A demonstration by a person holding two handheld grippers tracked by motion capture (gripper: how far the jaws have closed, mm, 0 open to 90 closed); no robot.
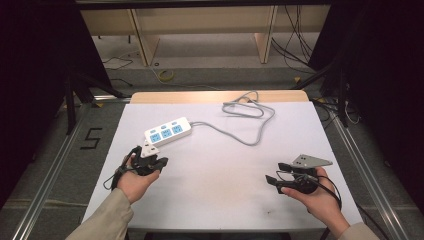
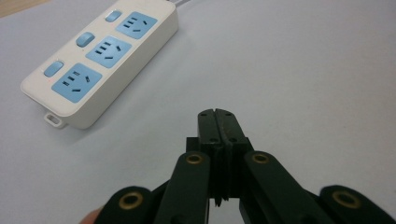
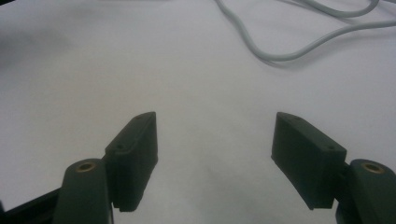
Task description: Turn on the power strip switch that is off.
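The power strip (image 1: 168, 131) lies flat on the white table (image 1: 215, 200), slanted, with 3 blue sockets and 3 switches facing up; its grey cable (image 1: 245, 125) runs off the strip's far end and loops toward the table's back edge; the strip itself is the thing to work on, and its switches look like the likely target.

The left gripper (image 2: 218, 115) sits just beside the strip's near end, apart from it; its jaws are pressed together with nothing between them, which suits pushing better than grasping. To do this step well, I judge the closed tip should come down squarely over 1 switch, the nearest one (image 2: 53, 68) being easiest; a push from straight above keeps the light strip from sliding, while a slanted push could skate it across the smooth table; contact should land on the switch alone, not on the socket next to it.

The right gripper (image 3: 215, 154) hangs over bare table well to the right of the strip, with the cable beyond it; its jaws stand spread wide and hold nothing; it could steady the strip's far end if the strip shifts.
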